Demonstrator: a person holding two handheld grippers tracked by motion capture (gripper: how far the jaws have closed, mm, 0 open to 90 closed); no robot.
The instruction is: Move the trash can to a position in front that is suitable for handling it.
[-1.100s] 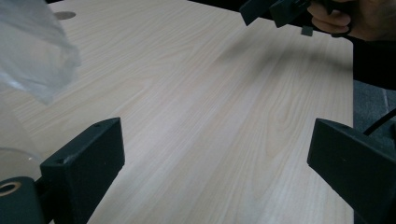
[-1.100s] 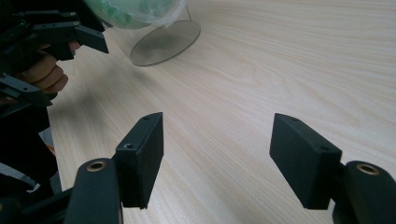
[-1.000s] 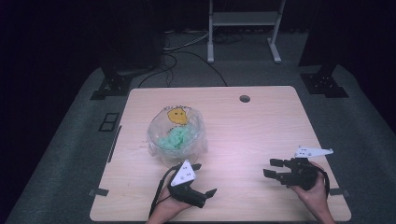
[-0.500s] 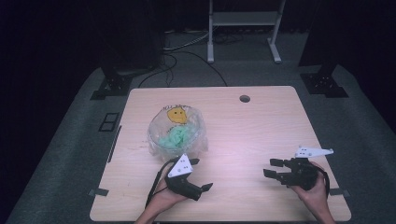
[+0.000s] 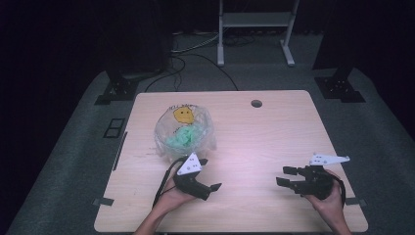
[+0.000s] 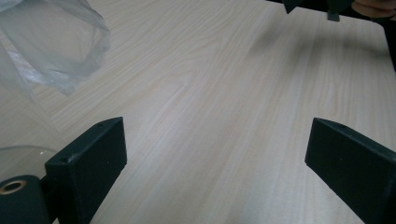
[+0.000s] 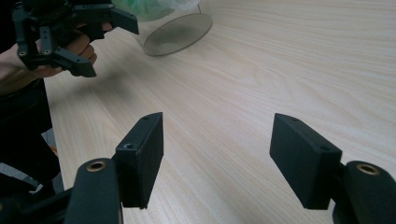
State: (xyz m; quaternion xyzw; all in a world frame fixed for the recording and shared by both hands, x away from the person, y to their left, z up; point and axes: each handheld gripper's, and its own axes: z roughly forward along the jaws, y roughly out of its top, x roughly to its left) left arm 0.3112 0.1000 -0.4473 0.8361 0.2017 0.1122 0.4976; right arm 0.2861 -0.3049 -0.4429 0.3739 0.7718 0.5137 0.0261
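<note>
Surface: your light wood-grain rectangular table [image 5: 274, 142] with a small round hole [image 5: 256, 103] at its far edge | On it: a clear crinkled plastic bag [image 5: 185, 132], yellow face print, green contents, just beyond your left gripper [image 5: 211, 174], well apart from your right gripper [image 5: 286, 176].

One table [image 5: 274, 142]. One clear bag [image 5: 185, 132] with one yellow face print [image 5: 182, 115] and green contents [image 5: 179, 139]. Two grippers, left [image 5: 208, 175] and right [image 5: 285, 176], each in one hand. One round hole [image 5: 256, 103] in the tabletop.
</note>
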